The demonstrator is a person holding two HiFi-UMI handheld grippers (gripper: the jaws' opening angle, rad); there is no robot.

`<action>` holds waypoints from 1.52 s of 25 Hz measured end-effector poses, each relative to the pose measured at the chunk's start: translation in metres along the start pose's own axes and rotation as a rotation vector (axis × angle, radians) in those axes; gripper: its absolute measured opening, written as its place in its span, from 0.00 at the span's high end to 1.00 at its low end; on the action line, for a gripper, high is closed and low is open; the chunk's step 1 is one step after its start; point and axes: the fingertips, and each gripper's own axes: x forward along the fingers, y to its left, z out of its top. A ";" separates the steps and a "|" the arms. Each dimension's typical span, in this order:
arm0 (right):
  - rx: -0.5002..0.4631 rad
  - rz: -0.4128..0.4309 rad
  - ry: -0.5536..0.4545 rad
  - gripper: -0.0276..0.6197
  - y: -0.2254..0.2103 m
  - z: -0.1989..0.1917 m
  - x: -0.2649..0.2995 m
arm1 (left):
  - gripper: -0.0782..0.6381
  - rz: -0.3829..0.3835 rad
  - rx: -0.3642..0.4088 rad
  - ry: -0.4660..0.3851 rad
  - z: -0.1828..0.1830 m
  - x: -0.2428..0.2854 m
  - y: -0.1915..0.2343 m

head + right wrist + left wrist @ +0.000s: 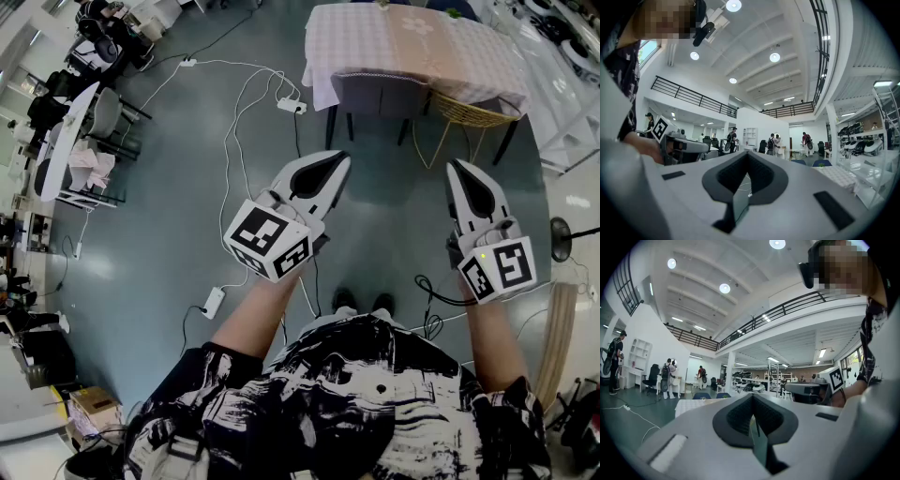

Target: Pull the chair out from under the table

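A grey upholstered chair [380,94] stands tucked under the near edge of a table with a pink checked cloth [412,42], at the top of the head view. My left gripper [335,167] and right gripper [457,172] are held level over the floor, well short of the chair, and both point toward it. Both are shut with nothing between the jaws. In the left gripper view my left gripper [753,401] has the table [691,405] low at the left. The right gripper view looks past my right gripper [747,161] to the table [839,176] at the right.
A wire-frame basket chair [469,114] sits under the table's right side. White cables and a power strip [291,106] lie on the floor left of the chair, and another power strip [214,302] lies nearer me. Desks and office chairs [89,122] line the left. People [776,143] stand far off.
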 end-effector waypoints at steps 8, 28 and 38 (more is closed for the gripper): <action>0.004 0.007 0.004 0.95 -0.001 -0.002 0.008 | 0.89 0.000 0.000 0.002 0.001 0.003 0.007; 0.027 0.100 -0.110 0.25 -0.021 0.015 0.014 | 0.23 -0.159 0.017 -0.094 0.017 0.006 0.006; 0.044 0.113 -0.077 0.25 -0.061 -0.011 0.004 | 0.23 -0.150 0.015 -0.063 -0.008 0.044 -0.003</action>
